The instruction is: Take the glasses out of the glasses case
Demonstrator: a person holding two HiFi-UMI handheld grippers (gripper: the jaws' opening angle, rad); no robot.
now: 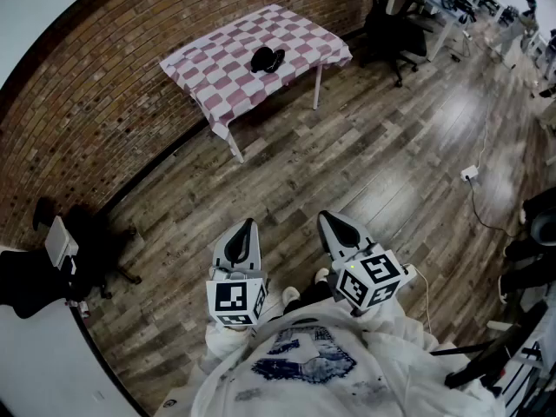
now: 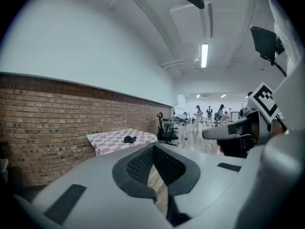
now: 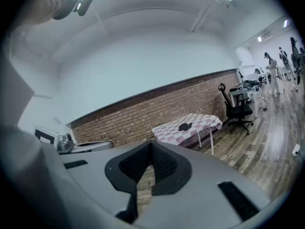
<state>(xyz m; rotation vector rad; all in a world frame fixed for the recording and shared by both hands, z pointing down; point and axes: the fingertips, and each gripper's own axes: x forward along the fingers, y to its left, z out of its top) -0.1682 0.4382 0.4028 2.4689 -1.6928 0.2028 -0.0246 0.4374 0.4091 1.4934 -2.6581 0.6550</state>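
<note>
Two closed, empty grippers, the left gripper (image 1: 247, 226) and the right gripper (image 1: 325, 218), hang well apart from one checkered-cloth table (image 1: 300, 35) bearing one black glasses case (image 1: 267, 59).

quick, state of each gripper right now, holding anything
left gripper: jaws closed, holding nothing
right gripper: jaws closed, holding nothing

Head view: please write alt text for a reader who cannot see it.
A person holds the left gripper and right gripper, both shut, above a wooden floor; ahead, a black glasses case lies on a checkered table.
</note>
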